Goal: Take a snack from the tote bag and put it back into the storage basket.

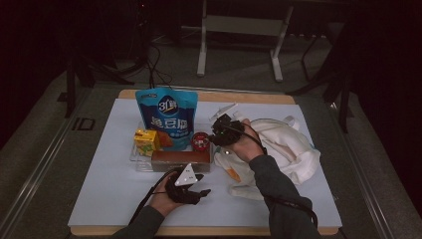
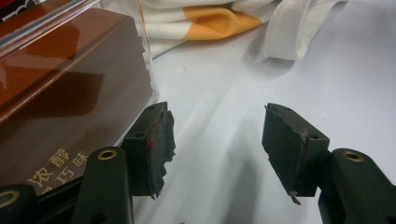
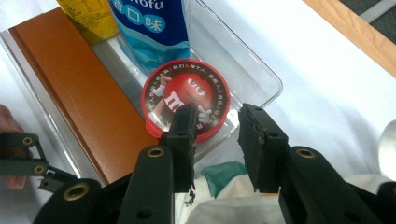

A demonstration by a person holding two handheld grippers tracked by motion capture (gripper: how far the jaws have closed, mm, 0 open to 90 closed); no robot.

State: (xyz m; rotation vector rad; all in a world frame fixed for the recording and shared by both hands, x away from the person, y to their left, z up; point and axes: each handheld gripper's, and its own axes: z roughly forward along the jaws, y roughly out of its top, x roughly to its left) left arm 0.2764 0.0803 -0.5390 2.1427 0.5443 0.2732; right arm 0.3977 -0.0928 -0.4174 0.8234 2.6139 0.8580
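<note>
The red M&M's tub (image 3: 187,100) stands in the clear tray (image 3: 261,79), just ahead of the right gripper (image 3: 217,140); its half-spread jaws pinch nothing, probably. The left gripper (image 2: 215,140), spread and empty, rests farther off.

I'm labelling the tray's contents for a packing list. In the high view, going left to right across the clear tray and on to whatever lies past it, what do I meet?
Yellow carton → blue pouch → red round tub → right gripper → white cloth bag.
</note>
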